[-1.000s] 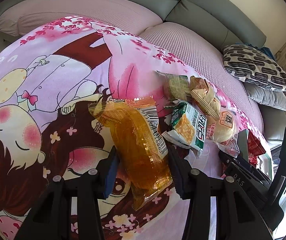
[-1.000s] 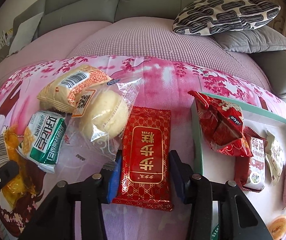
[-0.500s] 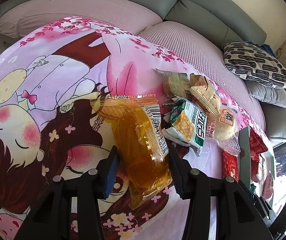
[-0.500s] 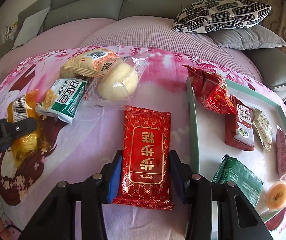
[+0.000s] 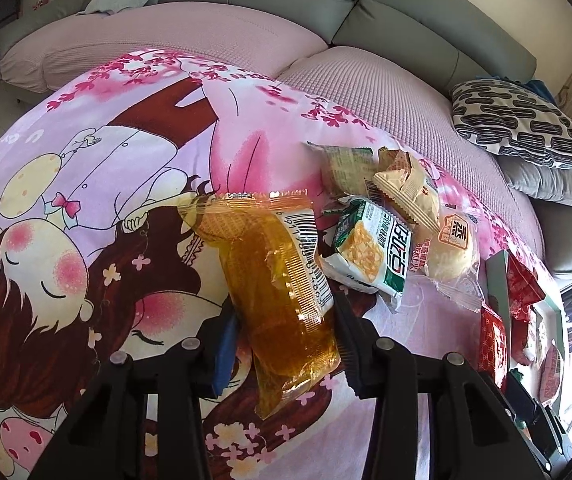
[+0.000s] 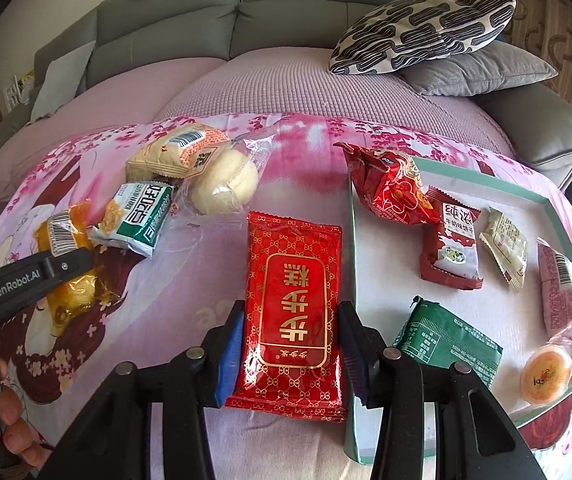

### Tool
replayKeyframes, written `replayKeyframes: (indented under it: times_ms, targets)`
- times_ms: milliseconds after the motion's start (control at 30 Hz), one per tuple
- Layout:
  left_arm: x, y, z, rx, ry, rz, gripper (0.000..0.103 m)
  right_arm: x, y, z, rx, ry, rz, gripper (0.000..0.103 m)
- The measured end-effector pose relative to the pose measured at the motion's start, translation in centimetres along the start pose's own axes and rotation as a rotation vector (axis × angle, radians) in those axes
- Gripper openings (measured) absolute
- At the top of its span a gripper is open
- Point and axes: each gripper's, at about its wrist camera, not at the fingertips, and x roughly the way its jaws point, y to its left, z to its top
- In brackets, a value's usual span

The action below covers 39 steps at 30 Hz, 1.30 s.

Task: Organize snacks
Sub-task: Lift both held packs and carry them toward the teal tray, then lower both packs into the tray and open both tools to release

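Observation:
My left gripper (image 5: 286, 340) is shut on a clear orange snack pack (image 5: 278, 280) and holds it over the pink cartoon cloth. My right gripper (image 6: 291, 346) is shut on a flat red snack pack (image 6: 293, 300) and holds it up beside the left wall of a green-rimmed tray (image 6: 351, 240). The tray holds several snacks, among them a red bag (image 6: 389, 188) and a green pack (image 6: 449, 340). A green-white pack (image 6: 138, 216), a bun in clear wrap (image 6: 226, 188) and a beige pack (image 6: 178, 152) lie on the cloth between the grippers.
The cloth (image 5: 106, 200) covers a surface in front of a grey sofa (image 6: 246, 20). A patterned pillow (image 6: 421, 28) lies at the back right. The left gripper's body (image 6: 18, 284) shows at the left of the right wrist view.
The right gripper has lifted the red pack and pulled back, so more of the tray shows. The left gripper still holds the orange pack, raised slightly.

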Motion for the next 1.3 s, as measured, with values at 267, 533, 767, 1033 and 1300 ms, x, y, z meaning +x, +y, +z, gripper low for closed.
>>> replayKeyframes:
  times_ms: [267,533,767,1033,1300]
  targets:
    - [-0.7,0.6,0.1,-0.063,-0.028,0.002,0.045,-1.0,-0.7,-0.1,0.021,-0.02,0.056,0.047]
    - [-3.5,-0.5,0.3,-0.035,-0.1,-0.01,0.045,-3.5,-1.9,0.4,0.049,-0.099,0.094,0.047]
    - [-5.5,-2.5,0.2,0.008,-0.147,-0.036,0.045,-5.1,-2.8,0.9,0.071,-0.139,0.102,0.047]
    - [-6.6,-6.8,-0.4,0.094,-0.164,-0.101,0.045,-6.1,-5.2,1.2,0.117,-0.168,0.072,0.047]
    - [-6.1,-11.6,-2.2,0.188,-0.128,-0.167,0.045,-6.4,-9.4,1.1,0.199,-0.173,0.003,0.047]
